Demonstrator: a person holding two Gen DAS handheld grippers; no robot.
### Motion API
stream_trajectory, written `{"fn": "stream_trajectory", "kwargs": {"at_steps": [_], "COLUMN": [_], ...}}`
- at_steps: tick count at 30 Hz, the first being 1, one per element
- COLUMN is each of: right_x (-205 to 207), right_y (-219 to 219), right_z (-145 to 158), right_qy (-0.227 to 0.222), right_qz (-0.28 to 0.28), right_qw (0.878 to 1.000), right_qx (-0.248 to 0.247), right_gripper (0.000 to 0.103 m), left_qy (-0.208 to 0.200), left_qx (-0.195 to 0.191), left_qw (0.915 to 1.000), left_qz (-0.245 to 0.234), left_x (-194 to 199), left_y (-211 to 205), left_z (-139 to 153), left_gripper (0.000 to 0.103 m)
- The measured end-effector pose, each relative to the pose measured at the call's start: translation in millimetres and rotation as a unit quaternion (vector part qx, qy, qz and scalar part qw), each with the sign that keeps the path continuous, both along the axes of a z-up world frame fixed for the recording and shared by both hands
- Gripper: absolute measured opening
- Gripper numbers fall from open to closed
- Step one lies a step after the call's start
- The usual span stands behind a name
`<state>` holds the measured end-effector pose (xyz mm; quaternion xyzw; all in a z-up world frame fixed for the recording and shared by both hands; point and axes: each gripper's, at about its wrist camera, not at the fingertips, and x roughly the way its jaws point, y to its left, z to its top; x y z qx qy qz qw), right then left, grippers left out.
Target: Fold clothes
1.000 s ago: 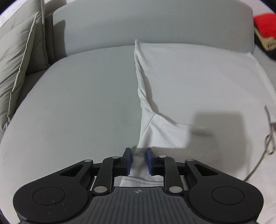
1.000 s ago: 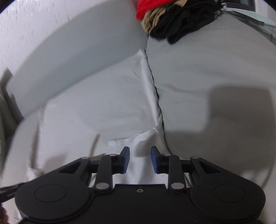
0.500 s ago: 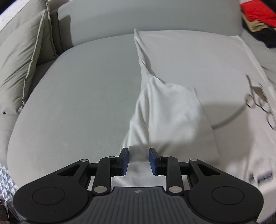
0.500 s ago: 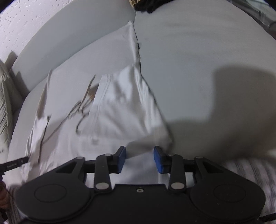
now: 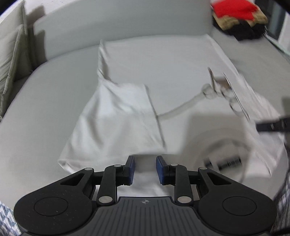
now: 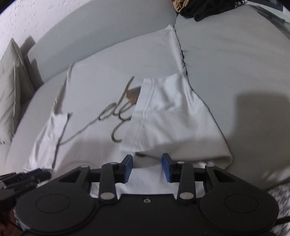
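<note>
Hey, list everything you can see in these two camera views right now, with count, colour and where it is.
T-shirt: one, white with brown script print, spread on the sofa, both sleeves folded inward.
Sofa: one, light grey, under the T-shirt.
Cushions: at least two, beige-grey, left end of the sofa.
Clothes pile: one heap, red, tan and black, far right on the sofa.
Wall: white, textured, behind the sofa.
Left hand-held gripper: one, black with blue pads, open over the T-shirt's near edge.
Right hand-held gripper: one, black with blue pads, open over the T-shirt's near edge.
</note>
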<state>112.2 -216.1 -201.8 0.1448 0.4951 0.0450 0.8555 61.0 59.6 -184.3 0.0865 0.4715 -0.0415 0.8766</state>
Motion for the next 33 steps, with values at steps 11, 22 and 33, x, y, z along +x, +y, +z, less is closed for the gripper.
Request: {"fn": "stream_trajectory", "kwargs": {"at_steps": [11, 22, 33], "right_x": [-41.4, -55.4, -17.5], "right_y": [17.0, 20.1, -17.5], "right_z": [19.8, 40.1, 162.8], "right_qy": [-0.004, 0.002, -0.153], "right_qz": [0.055, 0.079, 0.031], "right_qw": [0.998, 0.997, 0.984], "right_qx": [-0.004, 0.015, 0.088], "right_gripper": [0.022, 0.022, 0.082], "left_qy": [-0.042, -0.035, -0.198], "left_qx": [-0.028, -0.056, -0.049], "left_qw": [0.9967, 0.9971, 0.9781], "left_qz": [-0.064, -0.037, 0.041], "left_x": [-25.0, -31.4, 18.3], "left_y": [-24.8, 1.4, 51.9], "left_z": [10.5, 32.9, 137.4], "left_gripper": [0.022, 0.027, 0.052]}}
